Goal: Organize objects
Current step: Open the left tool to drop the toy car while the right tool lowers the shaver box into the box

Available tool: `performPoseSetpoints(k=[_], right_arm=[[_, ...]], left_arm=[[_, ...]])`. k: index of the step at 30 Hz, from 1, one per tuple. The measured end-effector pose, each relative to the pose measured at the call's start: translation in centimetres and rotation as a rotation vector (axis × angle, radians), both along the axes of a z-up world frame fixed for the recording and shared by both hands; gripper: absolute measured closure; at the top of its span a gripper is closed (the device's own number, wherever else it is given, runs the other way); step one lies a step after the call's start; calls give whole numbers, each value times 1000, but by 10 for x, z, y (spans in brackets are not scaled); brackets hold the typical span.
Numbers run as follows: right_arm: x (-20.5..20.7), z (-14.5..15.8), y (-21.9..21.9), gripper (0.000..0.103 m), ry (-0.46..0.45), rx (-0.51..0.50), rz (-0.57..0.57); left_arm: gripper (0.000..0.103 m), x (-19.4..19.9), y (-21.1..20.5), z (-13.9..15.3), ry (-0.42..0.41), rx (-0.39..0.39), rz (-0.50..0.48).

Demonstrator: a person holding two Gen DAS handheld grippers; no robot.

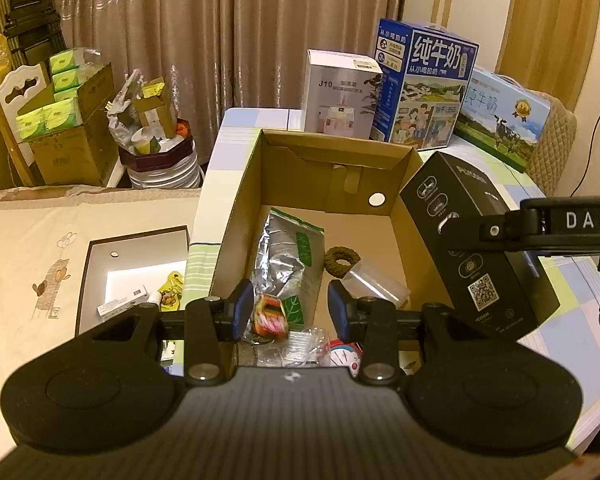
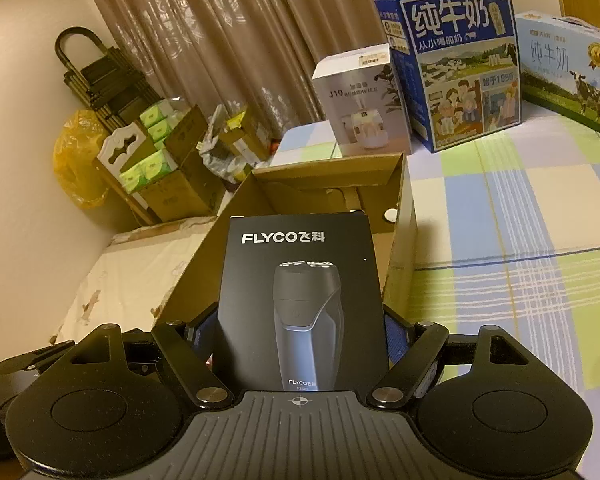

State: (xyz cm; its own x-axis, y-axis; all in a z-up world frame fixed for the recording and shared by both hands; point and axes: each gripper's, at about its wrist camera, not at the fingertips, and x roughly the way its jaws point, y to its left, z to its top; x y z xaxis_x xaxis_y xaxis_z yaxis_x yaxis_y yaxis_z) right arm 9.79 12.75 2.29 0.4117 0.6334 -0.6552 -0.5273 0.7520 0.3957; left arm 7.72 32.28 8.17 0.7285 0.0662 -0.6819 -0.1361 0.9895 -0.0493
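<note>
Shaver box (image 2: 300, 304) clamped upright in right hand-held gripper (image 2: 300, 340), at carton's (image 1: 236, 216) right rim, carton just ahead; left hand-held gripper (image 1: 290, 310) wide, empty, over carton's near edge.

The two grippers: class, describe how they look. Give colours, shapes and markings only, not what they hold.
Both are matt black. The left gripper has a ribbed body, two round discs at the sides, silver pivot bolts on angled link arms, and blue pads on its fingers. The right gripper has the same build, with a crosshair mark on its ribbed body. From the left wrist view, it shows white letters "DAS".
</note>
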Motion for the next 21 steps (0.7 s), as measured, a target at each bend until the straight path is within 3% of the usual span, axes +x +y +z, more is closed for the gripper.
performPoseSetpoints(k=[21], right_arm=[[0, 6, 2, 27, 19, 40, -19]], left_arm=[[63, -5, 3, 10, -12, 3, 15]])
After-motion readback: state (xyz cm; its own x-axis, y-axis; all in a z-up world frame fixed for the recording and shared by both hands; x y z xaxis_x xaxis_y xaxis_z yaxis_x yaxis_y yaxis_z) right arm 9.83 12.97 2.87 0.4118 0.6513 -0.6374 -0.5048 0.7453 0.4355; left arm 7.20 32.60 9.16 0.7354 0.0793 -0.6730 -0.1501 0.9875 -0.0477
